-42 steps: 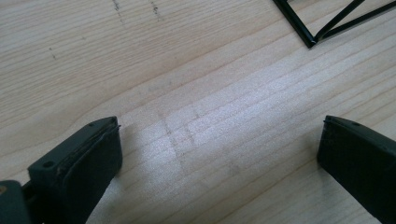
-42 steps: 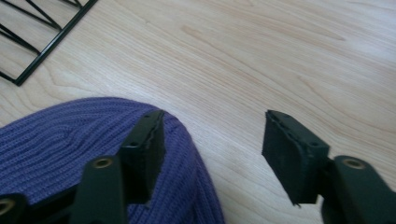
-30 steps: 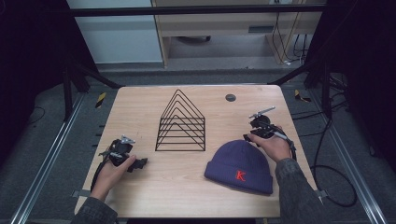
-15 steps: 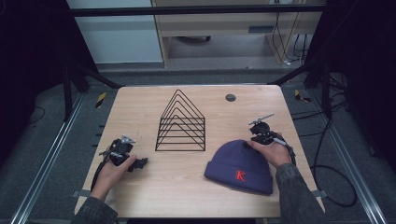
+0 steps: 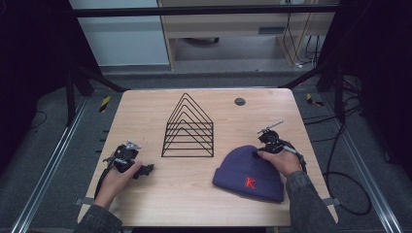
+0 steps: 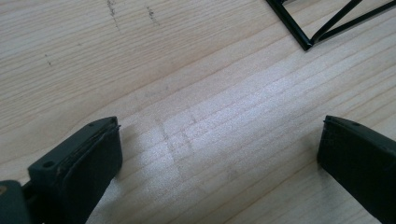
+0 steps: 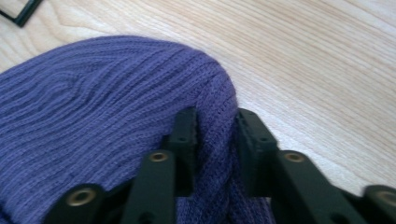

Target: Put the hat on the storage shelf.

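A purple knit beanie (image 5: 250,172) with a red K lies flat at the table's front right. My right gripper (image 5: 257,152) sits at its crown; its jaws have just been closing, and they pinch a fold of the beanie (image 7: 116,116) between the pads. My right gripper (image 7: 215,135) is shut on that ridge of knit. At the front left my left gripper (image 5: 145,169) rests low over the wood, and my left gripper (image 6: 219,154) has its jaws wide open with bare table between them.
A black wire rack (image 5: 188,128) shaped like nested triangles stands at the table's middle; its corner (image 6: 303,37) shows ahead of the left jaws. A small dark disc (image 5: 239,101) lies at the back right. Table edges run close to both hands.
My right gripper has come down onto the beanie's crown and closed on the knit. The left hand has stayed where it was.
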`<state>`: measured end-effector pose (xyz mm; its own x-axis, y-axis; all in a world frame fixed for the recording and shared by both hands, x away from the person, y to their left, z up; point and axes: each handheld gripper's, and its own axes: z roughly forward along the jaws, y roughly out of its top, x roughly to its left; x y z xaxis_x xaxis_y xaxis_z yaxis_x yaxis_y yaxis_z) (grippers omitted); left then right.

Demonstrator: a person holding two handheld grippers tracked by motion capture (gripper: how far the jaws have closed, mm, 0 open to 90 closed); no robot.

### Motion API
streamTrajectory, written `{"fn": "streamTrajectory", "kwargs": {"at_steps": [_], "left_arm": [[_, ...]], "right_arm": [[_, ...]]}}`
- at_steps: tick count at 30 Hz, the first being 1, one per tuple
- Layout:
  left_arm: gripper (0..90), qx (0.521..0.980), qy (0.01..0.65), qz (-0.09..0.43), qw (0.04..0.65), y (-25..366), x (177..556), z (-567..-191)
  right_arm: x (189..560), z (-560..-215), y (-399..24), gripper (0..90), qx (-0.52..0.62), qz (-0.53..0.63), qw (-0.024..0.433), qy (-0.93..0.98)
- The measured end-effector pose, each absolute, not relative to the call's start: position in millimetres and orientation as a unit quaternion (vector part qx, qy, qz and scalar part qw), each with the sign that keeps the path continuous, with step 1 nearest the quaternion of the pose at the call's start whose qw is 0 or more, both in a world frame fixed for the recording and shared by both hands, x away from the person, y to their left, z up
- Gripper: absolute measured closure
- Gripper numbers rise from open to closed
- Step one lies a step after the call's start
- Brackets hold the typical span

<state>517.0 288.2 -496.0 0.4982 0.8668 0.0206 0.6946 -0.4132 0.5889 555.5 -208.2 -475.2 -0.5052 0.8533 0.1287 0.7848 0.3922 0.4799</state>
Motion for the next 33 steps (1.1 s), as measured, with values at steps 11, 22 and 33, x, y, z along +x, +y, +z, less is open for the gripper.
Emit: {"fn": "streamTrajectory", "kwargs": {"at_steps": [11, 22, 33], "left_arm": [[5.0, 0.822, 0.476, 0.155, 0.272, 290, 518, -492], [4.7, 0.808, 0.455, 0.174, 0.33, 288, 511, -477], [6.4, 0.789, 0.446, 0.182, 0.383, 292, 503, -452]], "right_arm": [[536, -448, -208, 76.7, 0.459, 0.292, 0.104, 0.832], [498, -398, -210, 76.9, 0.41, 0.368, 0.142, 0.822], [477, -359, -202, 77.2, 0.364, 0.404, 0.163, 0.823]]}}
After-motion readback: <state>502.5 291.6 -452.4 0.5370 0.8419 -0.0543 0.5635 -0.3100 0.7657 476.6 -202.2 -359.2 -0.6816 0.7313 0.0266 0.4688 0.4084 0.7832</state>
